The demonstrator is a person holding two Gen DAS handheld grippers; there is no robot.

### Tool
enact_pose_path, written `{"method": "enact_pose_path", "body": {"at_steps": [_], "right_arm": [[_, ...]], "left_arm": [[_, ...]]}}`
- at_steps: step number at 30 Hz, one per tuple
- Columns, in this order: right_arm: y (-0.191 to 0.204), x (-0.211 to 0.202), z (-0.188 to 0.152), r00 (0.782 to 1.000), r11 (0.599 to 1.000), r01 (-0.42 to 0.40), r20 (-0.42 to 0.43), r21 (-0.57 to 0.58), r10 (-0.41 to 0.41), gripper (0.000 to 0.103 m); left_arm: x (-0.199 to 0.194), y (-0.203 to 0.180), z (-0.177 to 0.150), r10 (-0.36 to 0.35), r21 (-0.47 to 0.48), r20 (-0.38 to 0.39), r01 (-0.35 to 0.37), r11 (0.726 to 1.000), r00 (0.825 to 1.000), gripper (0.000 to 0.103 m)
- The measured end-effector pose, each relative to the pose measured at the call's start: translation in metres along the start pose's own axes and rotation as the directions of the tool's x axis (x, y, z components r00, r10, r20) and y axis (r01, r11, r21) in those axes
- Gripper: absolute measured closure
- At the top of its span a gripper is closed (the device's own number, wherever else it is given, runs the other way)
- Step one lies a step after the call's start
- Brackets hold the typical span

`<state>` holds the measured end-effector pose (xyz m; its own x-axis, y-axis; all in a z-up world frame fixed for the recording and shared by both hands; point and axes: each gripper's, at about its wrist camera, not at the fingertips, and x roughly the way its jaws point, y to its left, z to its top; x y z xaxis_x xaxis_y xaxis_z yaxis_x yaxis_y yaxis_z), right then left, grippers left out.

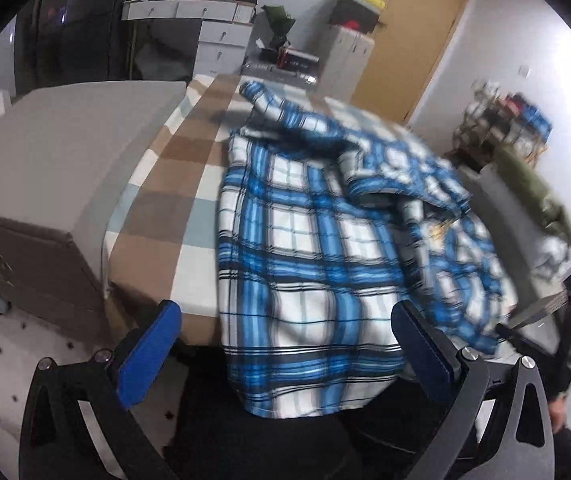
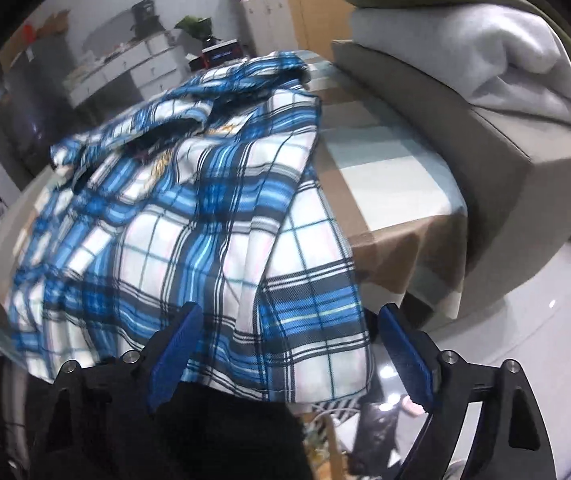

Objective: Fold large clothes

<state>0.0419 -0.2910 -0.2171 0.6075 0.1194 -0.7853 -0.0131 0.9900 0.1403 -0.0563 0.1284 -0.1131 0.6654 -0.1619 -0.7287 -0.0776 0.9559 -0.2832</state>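
A blue, white and black plaid shirt lies spread on a table covered with a brown, white and pale blue checked cloth. Its hem hangs over the near table edge and its upper part is bunched at the far side. My left gripper is open, fingers either side of the hanging hem, holding nothing. In the right wrist view the same shirt drapes over the table's near edge. My right gripper is open in front of the hem's right corner, empty.
A grey box-like block stands left of the table. A grey cushion block with folded grey and olive clothes stands on the right. White drawers, a cabinet and a wooden door line the far wall.
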Motion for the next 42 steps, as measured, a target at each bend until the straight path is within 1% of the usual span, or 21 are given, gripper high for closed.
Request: {"method": "enact_pose_path", "body": {"at_steps": [1,2,3,4,5,7,8,11,14,17,20,23,26,30,31,33,35,37,39,40,42], "right_arm": [[0.004,0.004,-0.001,1.0,1.0,-0.001,-0.008,-0.017,0.001,0.025],[0.007,0.008,-0.003,1.0,0.999,0.01,-0.025,-0.04,-0.011,0.04],[0.009,0.011,-0.005,0.999,0.998,0.022,-0.041,-0.058,-0.024,0.05],[0.01,0.021,-0.004,0.998,0.997,0.024,-0.05,-0.069,-0.028,0.066],[0.009,0.022,-0.005,0.998,0.997,0.027,-0.051,-0.069,-0.03,0.078],[0.001,0.02,-0.007,0.999,0.999,0.005,-0.039,-0.044,-0.006,0.091],[-0.005,0.016,-0.006,0.999,1.0,-0.025,-0.026,-0.015,0.024,0.095],[-0.02,0.008,-0.005,0.999,0.998,-0.042,-0.01,0.041,0.043,0.097],[-0.025,-0.001,-0.002,0.999,0.998,-0.04,0.01,0.047,0.04,0.098],[-0.031,-0.017,0.004,0.997,0.997,-0.045,0.061,0.057,0.042,0.098],[-0.039,-0.024,0.01,0.995,0.997,-0.011,0.102,0.077,0.003,0.098],[-0.048,-0.02,0.009,0.996,0.995,0.033,0.08,0.096,-0.041,0.098],[-0.046,-0.011,0.006,0.998,0.995,0.029,0.047,0.092,-0.034,0.098],[-0.031,-0.002,0.0,1.0,1.0,-0.005,-0.013,0.022,0.005,0.097],[-0.028,0.001,-0.001,1.0,1.0,0.003,-0.028,0.0,-0.003,0.097],[-0.026,0.004,-0.005,0.999,1.0,0.021,-0.045,-0.023,-0.022,0.094],[-0.032,0.005,-0.007,0.998,0.999,0.035,-0.051,-0.005,-0.036,0.09],[-0.041,0.005,-0.006,0.997,0.999,0.041,-0.062,0.026,-0.039,0.083],[-0.046,0.004,-0.005,0.997,0.998,0.041,-0.061,0.036,-0.039,0.076],[-0.047,0.002,-0.004,0.998,0.998,0.042,-0.055,0.038,-0.04,0.072],[-0.051,-0.005,-0.002,0.999,0.998,0.039,-0.02,0.042,-0.038,0.052]], "left_arm": [[0.003,0.0,-0.002,0.019,0.003,-0.008,-0.019,1.0,1.0,0.001],[0.008,-0.001,-0.004,0.046,0.004,-0.021,-0.046,0.999,0.999,0.001],[0.013,-0.002,-0.007,0.06,0.008,-0.032,-0.059,0.998,0.998,0.001],[0.016,-0.001,-0.01,0.056,0.01,-0.038,-0.056,0.998,0.998,0.001],[0.019,-0.002,-0.012,0.056,0.016,-0.043,-0.055,0.998,0.998,0.001],[0.02,-0.007,-0.015,0.077,0.04,-0.045,-0.076,0.996,0.996,0.001],[0.021,-0.01,-0.016,0.094,0.061,-0.046,-0.092,0.994,0.994,0.001],[0.02,-0.016,-0.018,0.13,0.102,-0.036,-0.125,0.987,0.991,0.001],[0.019,-0.015,-0.018,0.129,0.093,-0.035,-0.125,0.988,0.991,0.001],[0.02,-0.014,-0.017,0.135,0.084,-0.039,-0.132,0.988,0.99,0.001],[0.022,-0.012,-0.017,0.145,0.087,-0.048,-0.14,0.986,0.988,0.001],[0.023,-0.009,-0.018,0.144,0.081,-0.057,-0.139,0.987,0.988,0.001],[0.023,-0.006,-0.019,0.14,0.072,-0.06,-0.135,0.988,0.988,0.001],[0.024,-0.002,-0.02,0.144,0.066,-0.068,-0.139,0.988,0.987,0.001],[0.024,0.0,-0.02,0.145,0.063,-0.067,-0.141,0.988,0.987,0.001],[0.025,0.006,-0.021,0.14,0.049,-0.074,-0.137,0.989,0.987,0.001],[0.027,0.013,-0.023,0.122,0.027,-0.095,-0.12,0.992,0.988,0.001],[0.031,0.02,-0.026,0.078,-0.005,-0.127,-0.079,0.997,0.989,0.001],[0.035,0.026,-0.03,0.025,-0.027,-0.176,-0.03,0.999,0.984,0.001],[0.036,0.027,-0.032,0.016,-0.028,-0.192,-0.022,0.999,0.981,0.001],[0.039,0.03,-0.037,0.006,-0.032,-0.215,-0.013,0.999,0.977,0.001]]}}
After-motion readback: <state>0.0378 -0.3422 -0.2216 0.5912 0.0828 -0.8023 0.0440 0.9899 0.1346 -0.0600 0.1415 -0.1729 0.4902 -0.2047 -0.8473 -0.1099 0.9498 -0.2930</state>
